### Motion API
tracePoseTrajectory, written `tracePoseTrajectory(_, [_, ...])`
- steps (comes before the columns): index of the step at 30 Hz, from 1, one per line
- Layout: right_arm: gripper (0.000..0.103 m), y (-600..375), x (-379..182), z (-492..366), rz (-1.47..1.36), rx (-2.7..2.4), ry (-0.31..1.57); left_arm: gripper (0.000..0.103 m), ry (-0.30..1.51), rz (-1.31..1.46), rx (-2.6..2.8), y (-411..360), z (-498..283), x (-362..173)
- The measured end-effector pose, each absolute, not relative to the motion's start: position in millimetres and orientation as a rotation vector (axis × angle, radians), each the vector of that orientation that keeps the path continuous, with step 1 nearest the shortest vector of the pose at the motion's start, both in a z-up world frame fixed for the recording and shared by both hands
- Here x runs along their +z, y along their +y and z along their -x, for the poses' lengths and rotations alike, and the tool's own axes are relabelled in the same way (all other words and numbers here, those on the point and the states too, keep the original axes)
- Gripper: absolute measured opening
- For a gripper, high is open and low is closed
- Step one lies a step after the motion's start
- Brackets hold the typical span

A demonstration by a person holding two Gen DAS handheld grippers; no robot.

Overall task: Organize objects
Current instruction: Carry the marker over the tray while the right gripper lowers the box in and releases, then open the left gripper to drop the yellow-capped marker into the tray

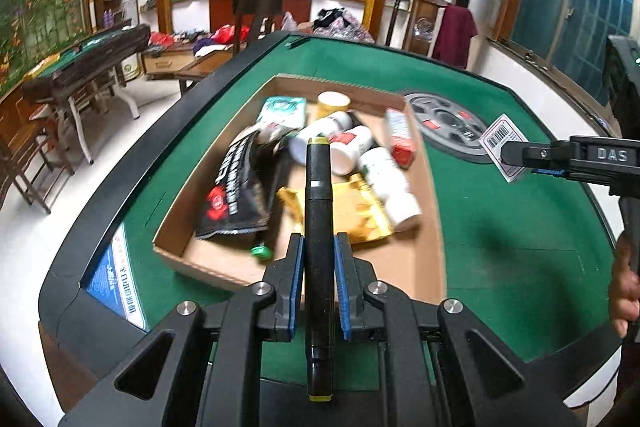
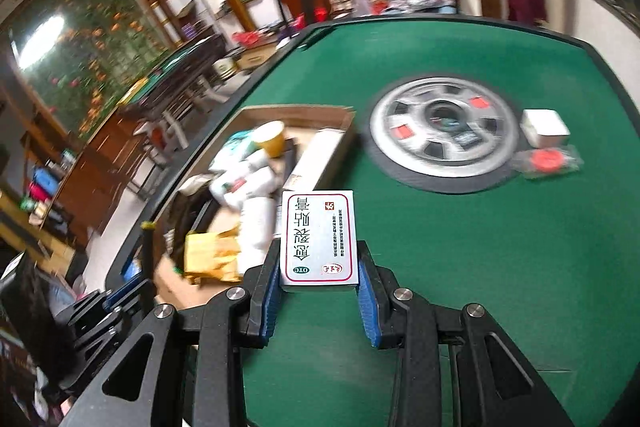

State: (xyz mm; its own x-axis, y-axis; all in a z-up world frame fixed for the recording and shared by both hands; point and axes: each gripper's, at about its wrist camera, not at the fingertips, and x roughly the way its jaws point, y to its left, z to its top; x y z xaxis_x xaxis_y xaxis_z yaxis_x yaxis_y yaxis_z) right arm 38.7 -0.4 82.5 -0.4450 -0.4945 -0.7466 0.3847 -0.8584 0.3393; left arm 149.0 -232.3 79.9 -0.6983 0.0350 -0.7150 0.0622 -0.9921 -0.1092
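My left gripper (image 1: 319, 267) pinches a stiff, light, slick marker (image 1: 319, 227) mid-barrel; my right gripper (image 2: 318, 291) clamps a light crushable medicine box (image 2: 318, 237) at its sides.

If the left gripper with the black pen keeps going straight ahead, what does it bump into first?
Probably the crinkly gold foil packet in the brown cardboard box. The left gripper holds the black marker pen pointing down over the box, right across that packet. Depth is hard to judge.
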Motion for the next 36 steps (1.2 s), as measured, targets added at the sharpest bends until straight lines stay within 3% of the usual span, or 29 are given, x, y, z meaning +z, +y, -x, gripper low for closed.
tracePoseTrajectory(10, [0.037, -74, 56, -38, -1.306, -2.122, -0.105, 0.014, 0.204, -1.347, -2.863, -237, -114, 60])
tracePoseTrajectory(24, [0.037, -96, 45, -35, -1.330, -2.063, -0.063, 0.014, 0.184, -1.391, -2.812, -253, -49, 57])
tracePoseTrajectory(36, [0.038, -119, 24, -61, -1.350, -1.982, 0.123, 0.015, 0.175, -1.366, -2.829, -252, -53, 57])
